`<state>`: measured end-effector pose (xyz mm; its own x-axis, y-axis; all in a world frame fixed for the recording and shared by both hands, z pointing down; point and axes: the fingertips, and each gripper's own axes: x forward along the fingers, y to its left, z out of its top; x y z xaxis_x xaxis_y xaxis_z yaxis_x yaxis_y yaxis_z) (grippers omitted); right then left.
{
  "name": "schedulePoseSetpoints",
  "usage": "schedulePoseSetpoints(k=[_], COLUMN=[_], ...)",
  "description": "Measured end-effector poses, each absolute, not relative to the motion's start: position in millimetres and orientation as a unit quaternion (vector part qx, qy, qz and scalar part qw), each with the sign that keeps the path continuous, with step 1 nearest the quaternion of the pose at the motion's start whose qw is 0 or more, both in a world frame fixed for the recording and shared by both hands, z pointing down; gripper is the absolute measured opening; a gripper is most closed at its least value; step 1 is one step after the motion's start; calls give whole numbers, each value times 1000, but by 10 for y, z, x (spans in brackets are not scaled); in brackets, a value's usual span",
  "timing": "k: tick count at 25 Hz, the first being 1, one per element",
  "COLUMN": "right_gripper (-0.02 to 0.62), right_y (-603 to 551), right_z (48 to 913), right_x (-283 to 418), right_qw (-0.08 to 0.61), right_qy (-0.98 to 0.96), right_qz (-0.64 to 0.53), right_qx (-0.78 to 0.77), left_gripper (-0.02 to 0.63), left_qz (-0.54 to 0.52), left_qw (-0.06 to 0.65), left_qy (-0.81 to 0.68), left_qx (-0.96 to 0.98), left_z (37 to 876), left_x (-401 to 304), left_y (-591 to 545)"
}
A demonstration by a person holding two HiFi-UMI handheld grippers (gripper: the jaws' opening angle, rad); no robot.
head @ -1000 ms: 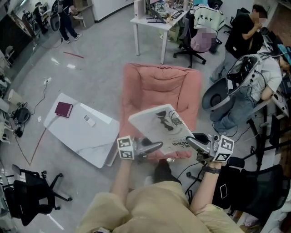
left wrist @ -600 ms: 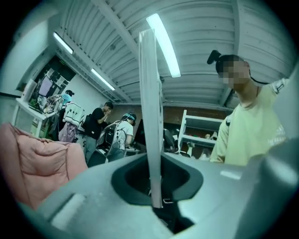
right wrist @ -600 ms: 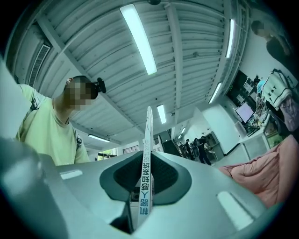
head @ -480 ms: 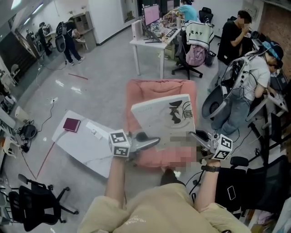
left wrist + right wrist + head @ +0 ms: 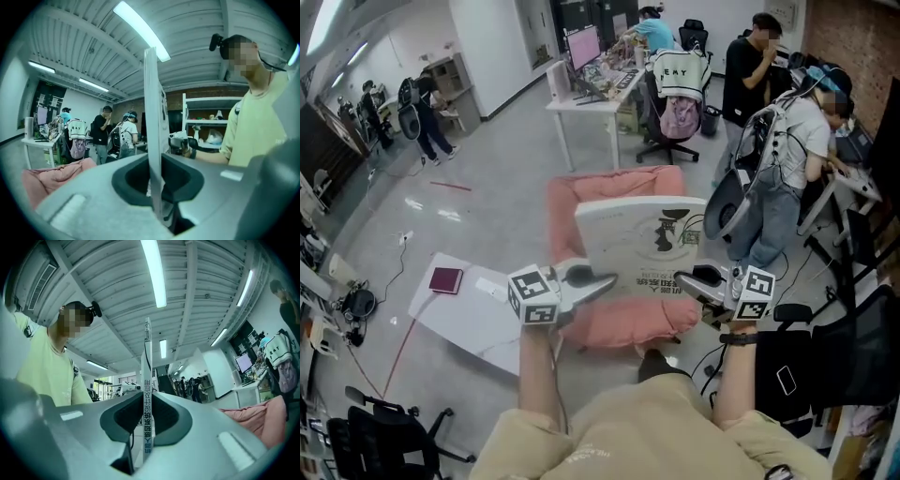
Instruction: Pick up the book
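The left gripper (image 5: 605, 281) and right gripper (image 5: 686, 278) each clamp a near corner of the book (image 5: 642, 234). It hangs above the pink cushion (image 5: 619, 323).

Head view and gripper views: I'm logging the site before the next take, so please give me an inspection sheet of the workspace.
Surface: grey floor; pink cushion in front of the person.
Job's things: book, in the air above the cushion, cover towards the head camera.
Clutter: low white table with a maroon notebook on it.
Tongs: left tongs shut on the book's left edge; right tongs shut on its right edge.
Cables: white cable on the floor at left.
Surroundings: white desk, black office chair, people at work behind.
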<state>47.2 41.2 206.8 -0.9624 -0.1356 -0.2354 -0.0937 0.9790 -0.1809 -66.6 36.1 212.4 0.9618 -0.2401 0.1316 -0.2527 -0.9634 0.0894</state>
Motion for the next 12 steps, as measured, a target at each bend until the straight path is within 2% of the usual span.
schedulePoseSetpoints(k=[12], right_gripper=[49], right_y=[474], right_z=[2100], right_x=[585], right_qw=[94], right_qy=[988], right_qz=[-85], right_qx=[-89], left_gripper=[57], left_qz=[53], left_qw=[31], left_qy=[-168], left_qx=[984], left_z=[2008], left_x=[-493], left_y=[364])
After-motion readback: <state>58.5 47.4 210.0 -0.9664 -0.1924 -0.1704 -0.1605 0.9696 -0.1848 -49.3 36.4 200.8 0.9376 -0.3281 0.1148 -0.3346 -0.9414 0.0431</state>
